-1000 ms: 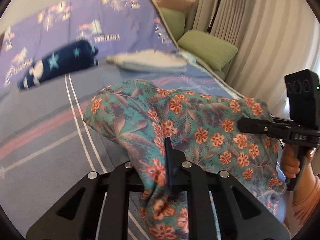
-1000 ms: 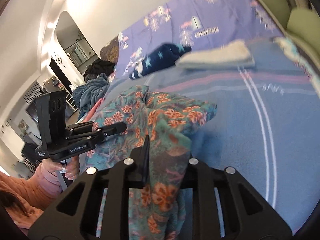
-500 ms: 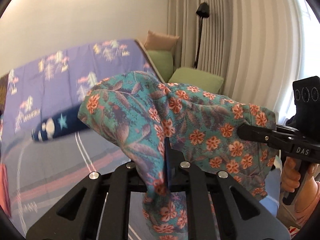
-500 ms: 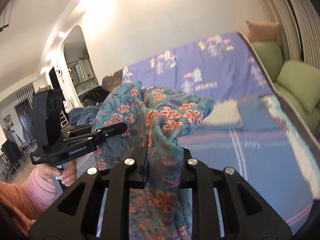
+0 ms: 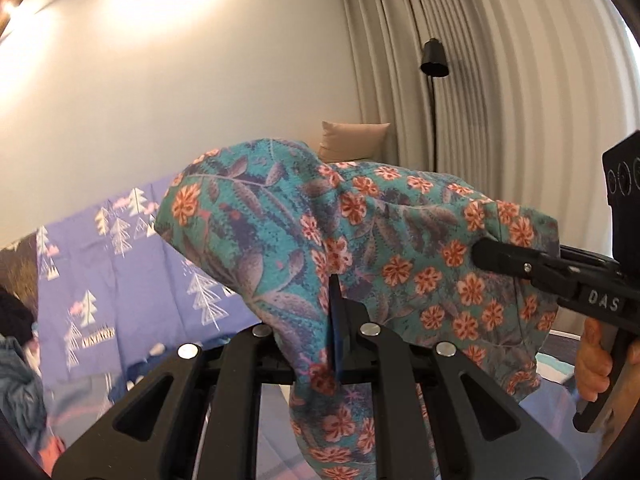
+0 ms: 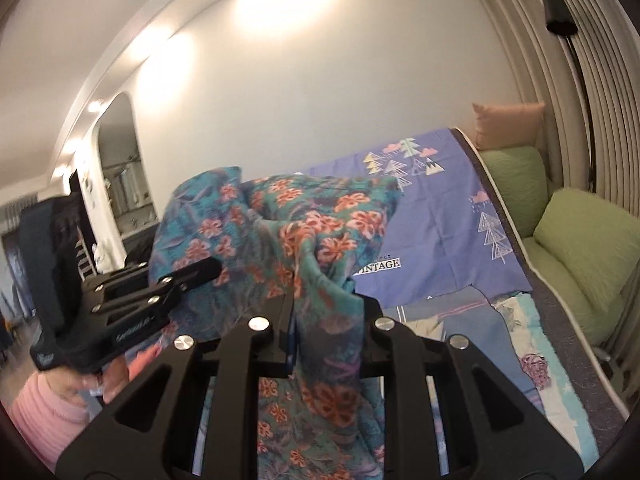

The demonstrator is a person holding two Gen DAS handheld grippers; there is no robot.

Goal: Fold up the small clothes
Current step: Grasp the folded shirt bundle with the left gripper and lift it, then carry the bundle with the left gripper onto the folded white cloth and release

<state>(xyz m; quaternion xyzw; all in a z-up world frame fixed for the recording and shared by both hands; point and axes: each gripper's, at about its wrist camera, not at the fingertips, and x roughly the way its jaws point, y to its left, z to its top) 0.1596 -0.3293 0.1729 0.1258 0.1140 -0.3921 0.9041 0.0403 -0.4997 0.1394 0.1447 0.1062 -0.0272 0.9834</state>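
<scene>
A teal garment with orange flowers (image 5: 360,240) hangs in the air between both grippers, well above the bed. My left gripper (image 5: 334,300) is shut on one bunched edge of it. My right gripper (image 6: 292,312) is shut on another edge, with cloth (image 6: 312,248) draped over its fingers. The right gripper also shows at the right of the left wrist view (image 5: 540,268). The left gripper shows at the left of the right wrist view (image 6: 160,296). The garment's lower part hangs below both views.
A purple bedspread with tree prints (image 6: 440,220) covers the bed behind. Green cushions (image 6: 580,248) and a tan pillow (image 5: 352,140) lie by the curtain (image 5: 500,100). A black floor lamp (image 5: 434,60) stands at the curtain. A pile of dark clothes (image 5: 16,360) lies at the left.
Both grippers have risen and tilted upward, lifting the floral garment off the bed. The folded clothes on the bed have dropped out of view.
</scene>
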